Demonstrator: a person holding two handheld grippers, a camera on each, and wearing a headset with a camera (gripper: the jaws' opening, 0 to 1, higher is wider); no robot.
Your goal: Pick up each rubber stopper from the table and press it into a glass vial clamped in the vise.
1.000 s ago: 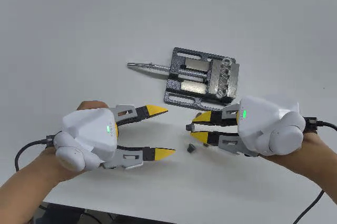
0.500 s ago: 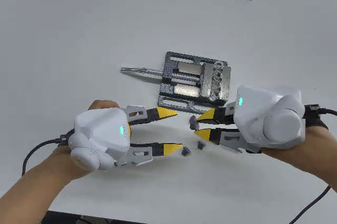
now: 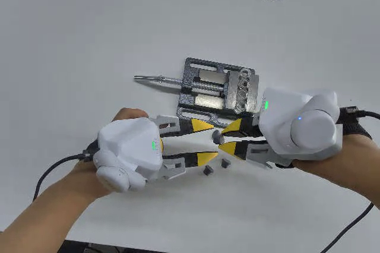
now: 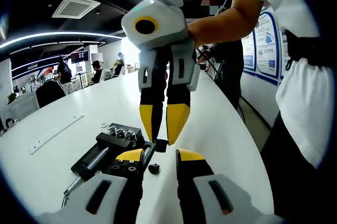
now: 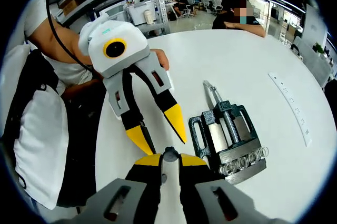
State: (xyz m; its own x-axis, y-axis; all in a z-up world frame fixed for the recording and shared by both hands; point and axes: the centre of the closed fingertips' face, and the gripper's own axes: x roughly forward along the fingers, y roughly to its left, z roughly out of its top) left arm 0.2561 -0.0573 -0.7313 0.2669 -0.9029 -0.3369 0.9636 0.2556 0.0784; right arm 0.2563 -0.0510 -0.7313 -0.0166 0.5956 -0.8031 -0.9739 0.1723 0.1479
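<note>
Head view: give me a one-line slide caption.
Right gripper pinches a rubber stopper facing the open left gripper; two stoppers lie on the table, vise with vials beyond.

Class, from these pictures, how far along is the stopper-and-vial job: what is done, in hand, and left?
Done: nothing yet, it seems; the vials in the vise look open. In hand: the right hand-held gripper is shut on one stopper. Left: pressing it in, then two loose stoppers on the table; the left hand-held gripper is open.

An open-plan office workshop is indicated: beyond the white table (image 5: 253, 61), bin-laden shelves (image 5: 134, 8) and seated people (image 5: 226, 23) are seen.
</note>
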